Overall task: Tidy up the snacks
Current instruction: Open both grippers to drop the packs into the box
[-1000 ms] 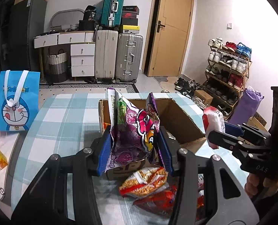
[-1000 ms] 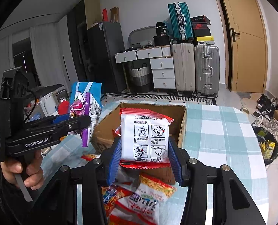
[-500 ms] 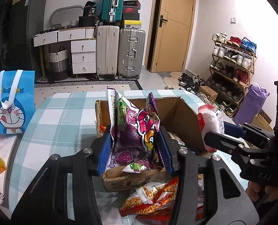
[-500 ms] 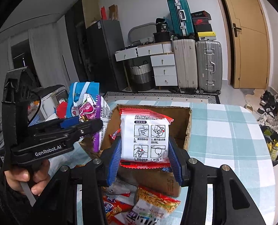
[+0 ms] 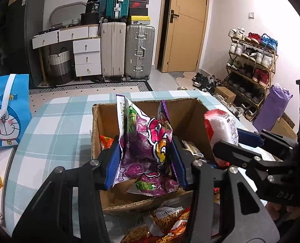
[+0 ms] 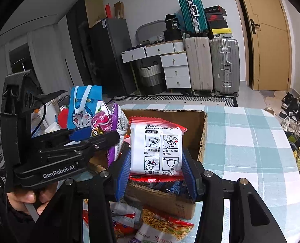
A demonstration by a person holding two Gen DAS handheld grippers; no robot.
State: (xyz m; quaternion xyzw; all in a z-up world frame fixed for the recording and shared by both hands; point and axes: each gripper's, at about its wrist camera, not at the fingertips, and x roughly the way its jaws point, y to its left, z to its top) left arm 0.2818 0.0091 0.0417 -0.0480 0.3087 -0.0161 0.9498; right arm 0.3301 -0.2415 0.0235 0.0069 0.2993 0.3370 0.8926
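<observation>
An open cardboard box [image 5: 185, 112] [image 6: 194, 125] stands on the checked tablecloth with several snack packets inside. My left gripper [image 5: 145, 162] is shut on a purple snack bag [image 5: 148, 147] and holds it over the box's left part; it also shows in the right wrist view [image 6: 101, 135]. My right gripper [image 6: 156, 174] is shut on a white and red packet [image 6: 157, 147] over the box's near edge; that packet shows in the left wrist view [image 5: 221, 128]. Orange noodle packets [image 5: 162, 224] [image 6: 162, 226] lie on the table in front of the box.
A blue Doraemon gift bag [image 5: 5, 109] stands at the table's left. Clutter [image 6: 50, 117] lies beside it. The checked table [image 6: 247, 141] extends right of the box. Suitcases [image 5: 127, 50], drawers, a door and a shoe rack [image 5: 251, 68] stand behind.
Both grippers have moved forward with their packets, from in front of the box to over its opening. The noodle packets on the table have slid toward the bottom of both views.
</observation>
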